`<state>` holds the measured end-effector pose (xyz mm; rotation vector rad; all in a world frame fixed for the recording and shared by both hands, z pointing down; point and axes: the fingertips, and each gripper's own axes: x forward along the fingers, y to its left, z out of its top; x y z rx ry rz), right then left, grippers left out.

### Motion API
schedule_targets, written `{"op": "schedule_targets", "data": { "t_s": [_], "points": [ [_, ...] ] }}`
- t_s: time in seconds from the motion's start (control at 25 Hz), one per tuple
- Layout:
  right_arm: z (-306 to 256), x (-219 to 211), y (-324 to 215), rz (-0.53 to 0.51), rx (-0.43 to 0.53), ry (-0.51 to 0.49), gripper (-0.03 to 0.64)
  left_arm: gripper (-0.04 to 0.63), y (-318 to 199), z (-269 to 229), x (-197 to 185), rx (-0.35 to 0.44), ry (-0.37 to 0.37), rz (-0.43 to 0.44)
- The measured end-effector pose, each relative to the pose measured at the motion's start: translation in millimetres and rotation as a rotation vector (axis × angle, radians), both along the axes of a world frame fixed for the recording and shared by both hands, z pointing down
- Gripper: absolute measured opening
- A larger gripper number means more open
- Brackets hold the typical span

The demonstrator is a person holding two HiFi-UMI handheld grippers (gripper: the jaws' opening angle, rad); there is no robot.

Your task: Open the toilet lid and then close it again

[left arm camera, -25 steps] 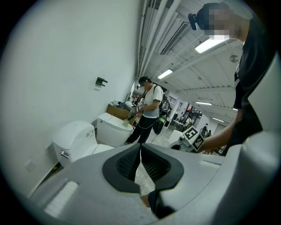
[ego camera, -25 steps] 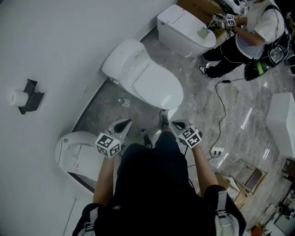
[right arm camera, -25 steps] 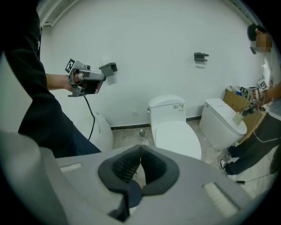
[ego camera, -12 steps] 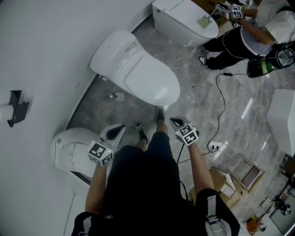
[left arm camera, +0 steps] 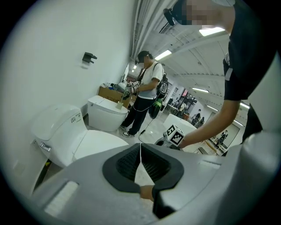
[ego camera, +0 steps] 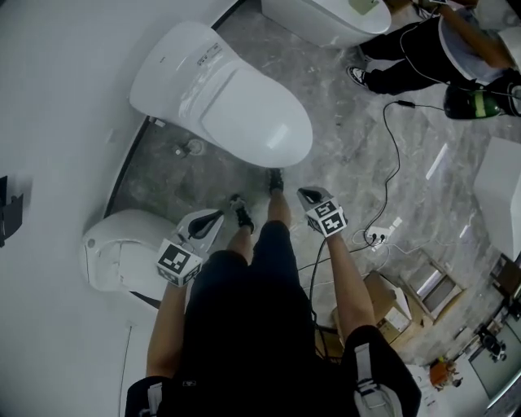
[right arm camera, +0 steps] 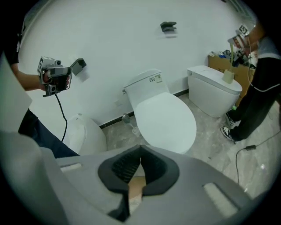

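The white toilet (ego camera: 203,77) stands against the wall with its lid (ego camera: 248,114) down; the lid (right arm camera: 164,118) also lies flat in the right gripper view. My left gripper (ego camera: 213,218) is shut and empty, held in the air short of the bowl's front and to its left. My right gripper (ego camera: 304,194) is shut too, with nothing in it, and hovers just off the front right of the lid. Neither one touches the toilet. In the gripper views the left gripper (left arm camera: 140,146) and the right gripper (right arm camera: 140,147) show their jaws pressed together.
A second toilet (ego camera: 122,252) sits at the lower left and a third (ego camera: 326,16) at the top. A person (ego camera: 456,49) crouches by the third one. A black cable (ego camera: 395,155) runs to a power strip (ego camera: 379,236). Cardboard boxes (ego camera: 391,305) lie at the right.
Both grippers have sunk lower while staying shut. The head view has shifted, so the middle toilet now sits higher and further left in the picture.
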<state>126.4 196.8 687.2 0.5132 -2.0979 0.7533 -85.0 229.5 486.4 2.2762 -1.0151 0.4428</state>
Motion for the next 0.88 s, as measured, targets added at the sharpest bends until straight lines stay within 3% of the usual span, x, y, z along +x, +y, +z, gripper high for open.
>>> {"op": "schedule_targets", "data": {
  "t_s": [0.36,0.56,0.88],
  "points": [
    [91.1,24.4,-28.7,0.107,-0.066,0.023,0.003,0.015,-12.4,53.1,11.3,-0.058,0.011,-0.008],
    [148.8,37.8,-44.6,0.209,-0.119,0.083,0.003,0.015,-24.1,81.0,14.1,-0.077,0.017,-0.019],
    [194.7,47.3,-64.5,0.339,-0.143,0.069,0.003,0.016,-35.9,109.5,27.1,-0.102,0.024,0.005]
  ]
}}
